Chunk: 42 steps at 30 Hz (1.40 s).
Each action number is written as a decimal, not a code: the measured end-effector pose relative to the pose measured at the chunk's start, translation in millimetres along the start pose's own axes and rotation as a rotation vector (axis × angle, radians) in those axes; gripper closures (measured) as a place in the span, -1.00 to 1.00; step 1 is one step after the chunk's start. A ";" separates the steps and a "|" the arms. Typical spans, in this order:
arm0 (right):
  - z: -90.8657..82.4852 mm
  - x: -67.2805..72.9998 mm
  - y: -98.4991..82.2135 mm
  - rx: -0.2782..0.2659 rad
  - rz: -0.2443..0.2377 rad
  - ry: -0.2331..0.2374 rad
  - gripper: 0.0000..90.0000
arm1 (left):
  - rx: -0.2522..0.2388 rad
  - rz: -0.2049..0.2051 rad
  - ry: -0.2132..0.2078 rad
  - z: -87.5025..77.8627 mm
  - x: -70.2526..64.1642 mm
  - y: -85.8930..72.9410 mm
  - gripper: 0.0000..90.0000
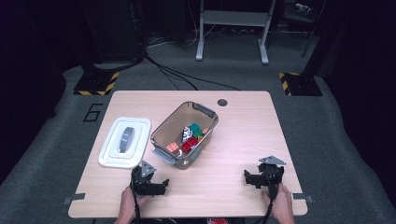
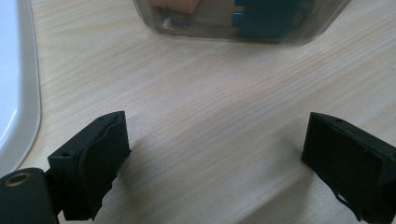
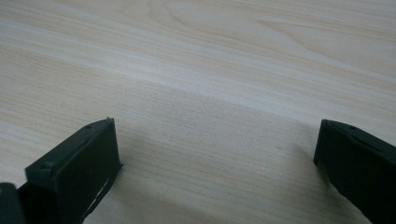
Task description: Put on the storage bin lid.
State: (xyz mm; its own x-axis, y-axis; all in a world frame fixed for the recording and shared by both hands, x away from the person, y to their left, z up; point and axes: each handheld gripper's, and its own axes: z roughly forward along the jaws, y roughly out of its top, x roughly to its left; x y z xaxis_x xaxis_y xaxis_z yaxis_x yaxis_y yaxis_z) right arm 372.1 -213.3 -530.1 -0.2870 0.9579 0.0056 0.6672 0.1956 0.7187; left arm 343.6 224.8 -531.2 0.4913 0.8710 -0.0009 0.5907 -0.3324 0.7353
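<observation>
Both grippers sit low at the near edge of the table, seen from the high view: the left gripper just in front of the clear plastic bin, the right gripper well apart from it on bare wood. Each is held in a hand, the left hand and right hand cut off by the bottom of the frame. The bin stands slantwise at the middle of the table with toy bricks heaped at its near end; they are too small to count. Its white lid lies flat just beside it on the left, grey handle up. Around the table, grey carpet, cables, a pale desk frame, and hazard-striped feet at either side; the back of the room is too dark to read.

From the left gripper view, the left gripper has its jaws spread wide with nothing between them but pale wood grain. The bin's lower wall runs across the top, cut off by the frame, with an orange brick and a teal brick blurred behind the plastic. The lid's rim curves down the left edge.

From the right gripper view, the right gripper is likewise wide apart and holds nothing, its jaws just above the tabletop.
</observation>
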 end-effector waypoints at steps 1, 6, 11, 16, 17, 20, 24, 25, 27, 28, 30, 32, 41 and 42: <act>0.2 0.3 0.5 0.002 0.000 0.001 -1.00 | 0.002 -0.001 0.005 -0.7 0.2 -0.4 -0.85; 2.4 0.7 2.5 0.001 -0.020 0.008 -1.00 | 0.032 -0.019 0.021 -4.8 6.7 -0.2 -0.85; 3.1 0.5 3.1 0.002 -0.023 0.016 -1.00 | 0.023 -0.033 0.013 -13.2 20.7 9.3 -0.95; 4.2 0.8 4.1 0.000 -0.025 0.022 -1.00 | 0.022 -0.060 0.033 -21.9 41.1 28.1 -1.00; 4.2 0.8 4.1 0.000 -0.024 0.022 -1.00 | 0.020 -0.060 0.046 -22.0 44.8 31.8 -1.00; 4.3 0.7 4.1 -0.001 -0.025 0.023 -1.00 | 0.007 -0.084 0.069 -22.4 56.2 41.6 -1.00; 4.4 0.6 4.2 -0.001 -0.026 0.024 -1.00 | 0.001 -0.111 0.080 -23.3 69.7 50.3 -1.00; 4.4 0.5 4.2 -0.001 -0.026 0.024 -1.00 | -0.003 -0.115 0.090 -23.1 72.5 51.7 -1.00; 4.5 0.4 4.3 -0.001 -0.028 0.025 -1.00 | -0.008 -0.126 0.107 -23.5 80.1 54.3 -1.00; 4.5 0.5 4.3 -0.001 -0.027 0.025 -1.00 | -0.017 -0.132 0.117 -23.7 84.3 55.5 -1.00; 4.6 -0.1 4.5 0.002 -0.036 0.026 -1.00 | -0.026 -0.148 0.122 -23.0 93.8 57.4 -0.96; 4.7 0.0 4.6 0.001 -0.034 0.025 -1.00 | -0.031 -0.160 0.141 -20.3 102.7 58.8 -0.93; 4.7 0.0 4.5 0.001 -0.035 0.025 -1.00 | 0.007 -0.167 0.193 -0.2 134.9 61.0 -0.57; 4.8 0.0 4.5 0.001 -0.034 0.025 -1.00 | 0.015 -0.151 0.210 0.2 138.4 61.6 -0.54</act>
State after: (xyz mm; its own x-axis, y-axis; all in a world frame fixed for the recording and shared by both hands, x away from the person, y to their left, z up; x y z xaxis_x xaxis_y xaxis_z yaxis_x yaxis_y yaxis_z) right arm 378.4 -211.4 -530.1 -0.3269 0.9450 -0.0012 0.6573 0.2283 0.7182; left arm 448.1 324.8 -486.2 0.2536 0.9668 0.0321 0.6575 -0.1966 0.7273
